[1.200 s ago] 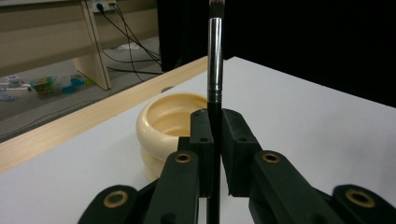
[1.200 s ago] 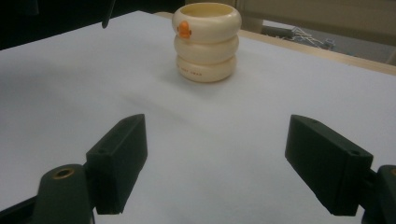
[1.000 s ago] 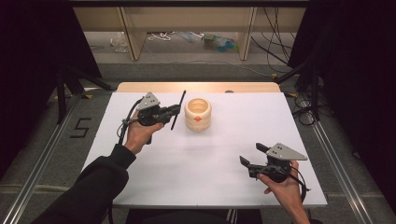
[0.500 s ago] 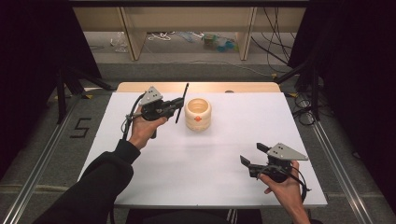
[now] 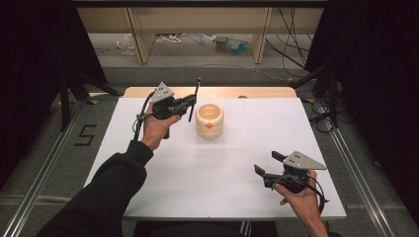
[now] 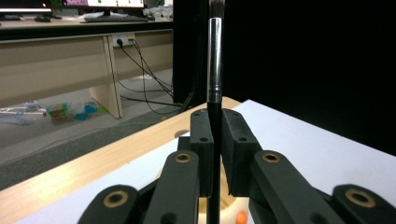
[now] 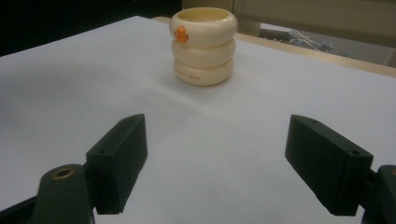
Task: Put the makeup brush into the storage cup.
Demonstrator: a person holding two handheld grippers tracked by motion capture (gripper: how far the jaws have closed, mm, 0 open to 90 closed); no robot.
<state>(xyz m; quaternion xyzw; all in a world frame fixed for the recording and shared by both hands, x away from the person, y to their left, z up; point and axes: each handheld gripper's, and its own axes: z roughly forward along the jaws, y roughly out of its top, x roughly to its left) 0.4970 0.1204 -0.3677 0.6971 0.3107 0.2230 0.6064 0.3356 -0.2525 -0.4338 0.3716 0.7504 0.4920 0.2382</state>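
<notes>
While the left tongs [image 5: 190, 102] stay clamped on the upright brush [image 6: 214, 70], it stands just left of the cream ringed pot [image 5: 209, 120] on the table [image 5: 212, 168]; the right tongs [image 5: 268, 163], jaws apart and empty, rest well nearer the person.

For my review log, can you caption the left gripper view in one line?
Left gripper clamps a thin black-handled brush with a silver ferrule upright, above the cream ribbed cup.
</notes>
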